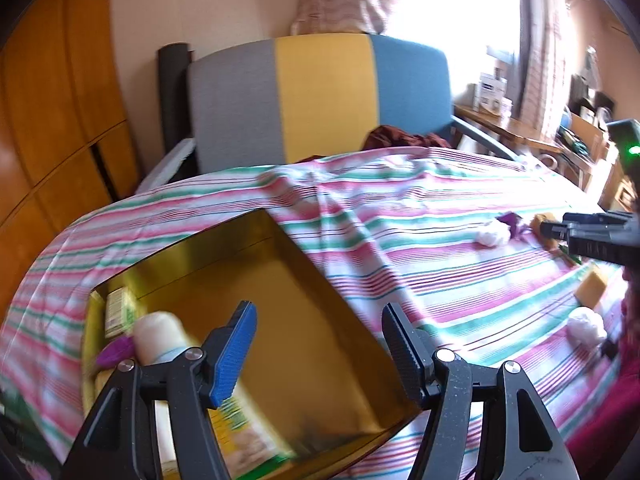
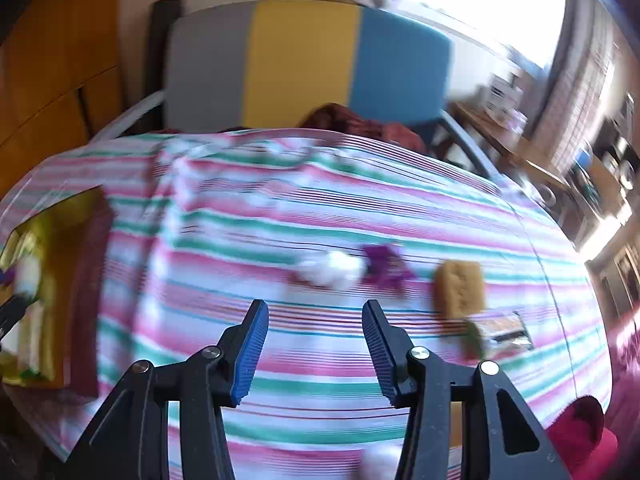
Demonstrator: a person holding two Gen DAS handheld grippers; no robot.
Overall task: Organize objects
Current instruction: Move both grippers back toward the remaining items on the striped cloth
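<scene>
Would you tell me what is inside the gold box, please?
The gold box holds a cream cylinder, a purple item and green-yellow packets. The left tool covers its near corner.

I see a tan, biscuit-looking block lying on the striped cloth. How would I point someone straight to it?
Start at the striped tablecloth in front of the grey, yellow and blue chair. Right of centre lies a row of small items: a white fluffy ball, a purple scrap, then the tan block. It alone is rectangular and sandy brown.
</scene>
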